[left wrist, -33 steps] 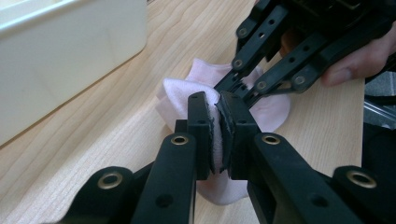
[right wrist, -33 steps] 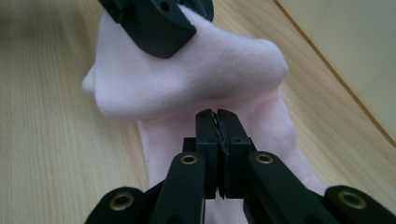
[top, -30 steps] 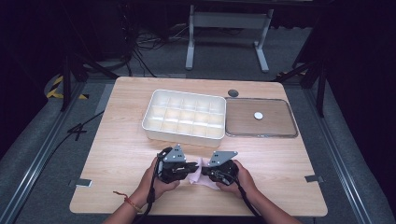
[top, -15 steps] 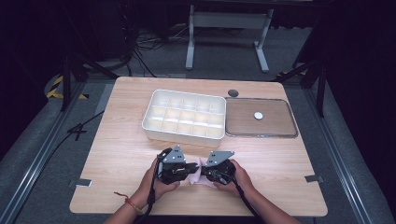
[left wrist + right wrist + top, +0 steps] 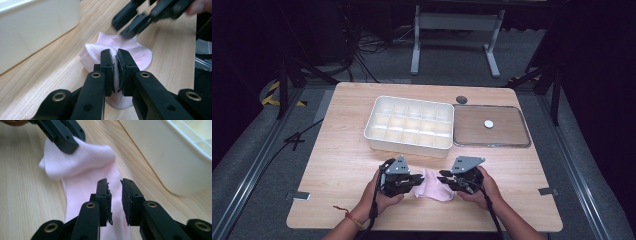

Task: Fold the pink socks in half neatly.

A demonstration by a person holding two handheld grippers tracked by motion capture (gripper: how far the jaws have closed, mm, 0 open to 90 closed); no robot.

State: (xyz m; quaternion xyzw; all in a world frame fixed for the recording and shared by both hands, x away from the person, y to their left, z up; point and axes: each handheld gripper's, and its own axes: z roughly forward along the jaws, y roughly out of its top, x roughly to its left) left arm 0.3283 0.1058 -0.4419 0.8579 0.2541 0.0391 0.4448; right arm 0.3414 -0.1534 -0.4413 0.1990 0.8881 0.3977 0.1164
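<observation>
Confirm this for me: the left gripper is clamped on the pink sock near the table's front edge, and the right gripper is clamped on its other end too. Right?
Not quite. The left gripper is clamped on the pink sock, but the right gripper is not: the right gripper view shows its jaws parted above the sock with a gap between the pads; they have just been opening. The rest stands.

Right gripper: I saw it blurred in the left gripper view.
Sock: its near end sat hidden behind my left gripper.
Compartment box: cut off at the frame edge.
</observation>
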